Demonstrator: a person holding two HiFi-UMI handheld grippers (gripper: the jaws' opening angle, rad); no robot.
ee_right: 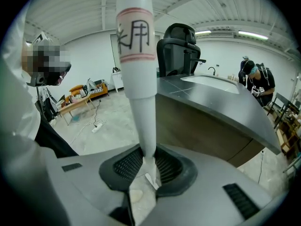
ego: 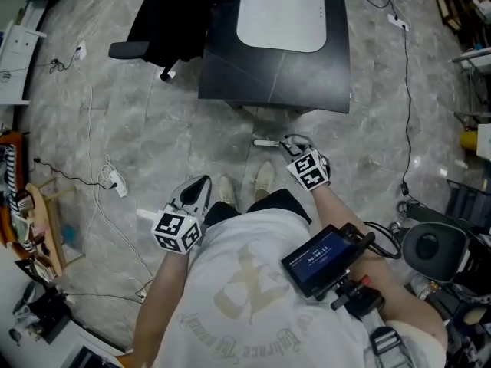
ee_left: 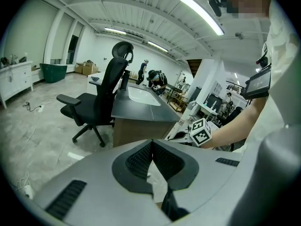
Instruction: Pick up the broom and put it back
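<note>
The right gripper [ee_right: 148, 158] is pinching a white tapered broom handle [ee_right: 140, 79] with a red-ringed label. Its dark ribbed pads are pressing on the handle's narrow part, and the thicker length is rising up and away from the jaws in the right gripper view. In the head view this gripper is hanging over the grey marbled stone floor [ego: 138, 121], just short of the near edge of a dark grey desk [ego: 230, 60] with a white rounded inset. The left gripper [ego: 198, 188] is hovering by the person's left hip, well apart from the broom handle. Its jaws are lying pressed together at the tips, holding nothing. A black office chair [ego: 157, 21] is standing beside the desk's left end
</note>
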